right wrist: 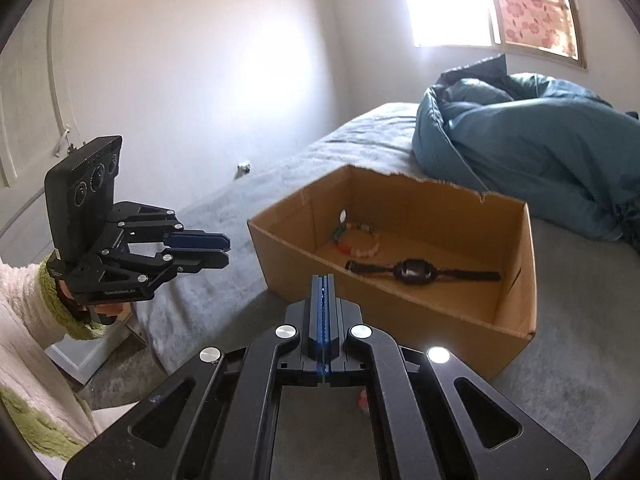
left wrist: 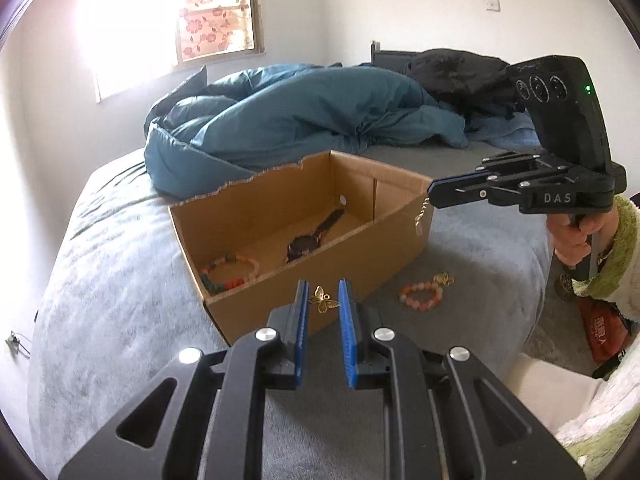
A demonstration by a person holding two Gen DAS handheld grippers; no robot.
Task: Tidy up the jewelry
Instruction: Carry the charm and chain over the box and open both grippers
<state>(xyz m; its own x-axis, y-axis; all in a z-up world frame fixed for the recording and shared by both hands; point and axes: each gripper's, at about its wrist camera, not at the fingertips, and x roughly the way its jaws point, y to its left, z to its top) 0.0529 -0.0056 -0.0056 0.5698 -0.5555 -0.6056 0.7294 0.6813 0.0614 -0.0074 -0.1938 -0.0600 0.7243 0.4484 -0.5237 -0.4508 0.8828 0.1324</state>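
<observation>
An open cardboard box (left wrist: pixel 304 216) sits on the grey bedspread (left wrist: pixel 120 260), and everything else is best placed against it. Inside the box, on its floor, lie a dark wristwatch (left wrist: pixel 310 236) toward the middle and a beaded bracelet (left wrist: pixel 230 272) of pale, teal and orange beads at the left end as the left wrist camera sees it; the two lie near each other but apart. The left gripper (left wrist: pixel 324 300) hangs above the box's near wall, its blue-padded jaws drawn in to a narrow gap and pinching a small gold butterfly pendant (left wrist: pixel 322 299), which sits between the fingertips in front of that wall. The right gripper (left wrist: pixel 430 192) is level with the box's right end, just outside the corner; its jaws are clenched fully together, and a thin gold chain (left wrist: pixel 422 214) dangles from their tip down the outer face of the end wall. The right wrist view shows those same jaws (right wrist: pixel 325 280) pressed flat with no gap, pointing at the near wall of the box; the chain cannot be made out there. On the bedspread to the right of the box, near its front corner, rests a pink bead bracelet (left wrist: pixel 420 298) with a small gold piece (left wrist: pixel 443 279) touching its far side. Behind the box a rumpled blue duvet (left wrist: pixel 304 116) is heaped on the bed. A hand (left wrist: pixel 576 240) in a cream and green fleece sleeve (left wrist: pixel 618 256) grips the right gripper's handle.
</observation>
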